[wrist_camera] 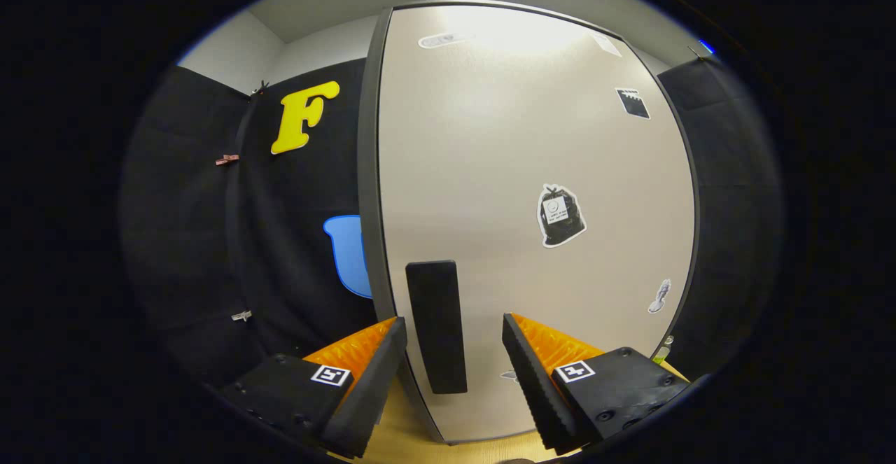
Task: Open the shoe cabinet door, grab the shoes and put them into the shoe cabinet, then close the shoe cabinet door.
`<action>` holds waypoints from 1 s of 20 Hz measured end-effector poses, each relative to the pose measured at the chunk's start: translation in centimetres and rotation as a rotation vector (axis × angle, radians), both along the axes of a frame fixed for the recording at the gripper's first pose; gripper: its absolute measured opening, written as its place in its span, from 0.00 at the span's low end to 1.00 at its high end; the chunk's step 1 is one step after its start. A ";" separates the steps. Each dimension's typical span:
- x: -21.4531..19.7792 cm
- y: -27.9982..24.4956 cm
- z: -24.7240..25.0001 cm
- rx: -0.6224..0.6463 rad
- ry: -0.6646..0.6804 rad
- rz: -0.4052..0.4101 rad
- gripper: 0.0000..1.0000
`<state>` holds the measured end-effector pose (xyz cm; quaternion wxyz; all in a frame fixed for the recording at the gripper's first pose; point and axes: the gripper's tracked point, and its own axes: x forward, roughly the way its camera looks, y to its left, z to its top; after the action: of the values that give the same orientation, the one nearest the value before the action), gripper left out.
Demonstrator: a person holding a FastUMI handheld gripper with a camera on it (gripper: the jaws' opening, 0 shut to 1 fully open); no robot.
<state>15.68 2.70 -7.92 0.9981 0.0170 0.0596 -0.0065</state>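
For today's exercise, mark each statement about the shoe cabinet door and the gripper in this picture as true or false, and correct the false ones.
1. The gripper is open. True.
2. The black handle lies between the fingers. True.
3. Both fingers press on the handle. False: a gap shows on each side of it.
4. The cabinet door is bare. False: it carries several stickers, among them one beyond the fingers.
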 end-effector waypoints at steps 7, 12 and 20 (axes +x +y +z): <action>1.0 1.1 -0.3 -0.022 -0.023 0.013 0.57; 0.8 1.0 -0.4 -0.049 -0.007 0.001 0.32; -0.8 1.0 -0.2 -0.044 0.022 0.036 0.28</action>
<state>14.86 3.66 -8.10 0.9974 -0.0059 0.0706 0.0100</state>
